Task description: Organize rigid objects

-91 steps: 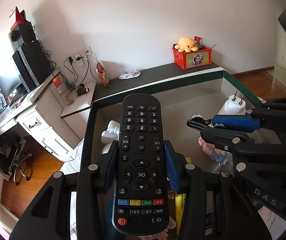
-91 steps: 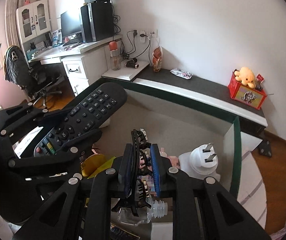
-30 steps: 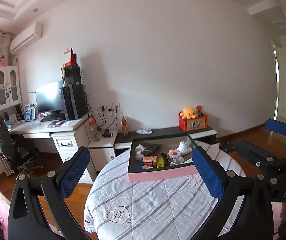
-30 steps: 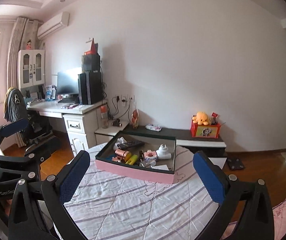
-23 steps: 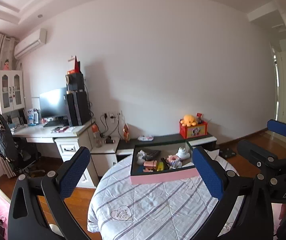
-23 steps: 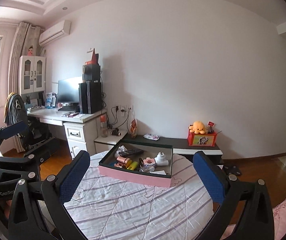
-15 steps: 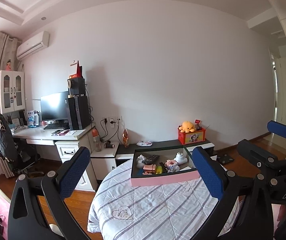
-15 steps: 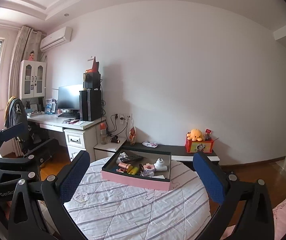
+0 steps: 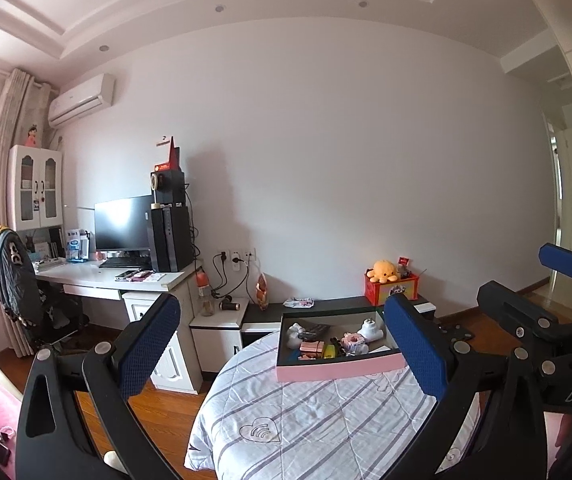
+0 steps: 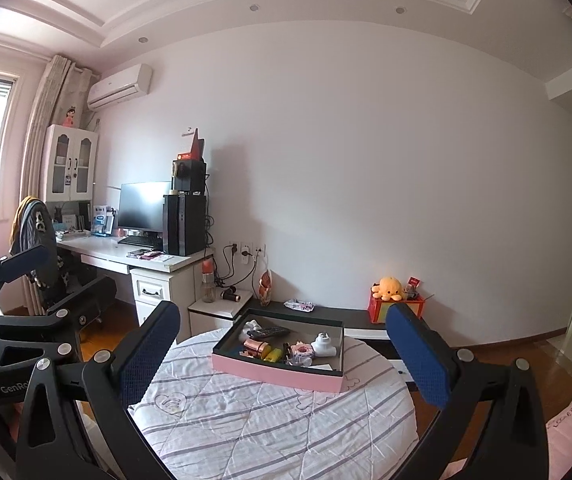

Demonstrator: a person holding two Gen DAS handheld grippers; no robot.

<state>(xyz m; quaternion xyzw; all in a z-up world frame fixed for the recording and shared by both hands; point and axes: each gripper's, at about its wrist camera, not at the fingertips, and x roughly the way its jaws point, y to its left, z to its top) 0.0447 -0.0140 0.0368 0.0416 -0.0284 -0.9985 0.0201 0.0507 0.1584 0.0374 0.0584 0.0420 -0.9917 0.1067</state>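
**Tray looks loaded, both claws empty and well back**

From the left wrist view, my left claw (image 9: 282,344) stands spread wide with nothing between its blue pads. Well beyond it, the shallow pink-walled tray with a dark rim (image 9: 338,372) sits on the far part of the round surface covered in a white striped quilt (image 9: 318,420). Inside I can make out a black remote control (image 9: 313,330), a white plug adapter (image 9: 370,327), a small white figure (image 9: 295,330), and a cluster of pink and yellow small items I cannot name at this range. The quilt in front of the tray shows no loose objects. My right claw (image 9: 526,292) enters at the right edge; one pad is plain, the other arm sits below it, so it appears spread too.

From the right wrist view, my right claw (image 10: 282,348) is wide and holds nothing. The same tray shows the remote at its back, a copper-coloured cylinder (image 10: 255,346) at its front left, the adapter to the right. The left claw sits at the left edge.

I judge the organizing essentially done, with nothing visibly left outside the tray.
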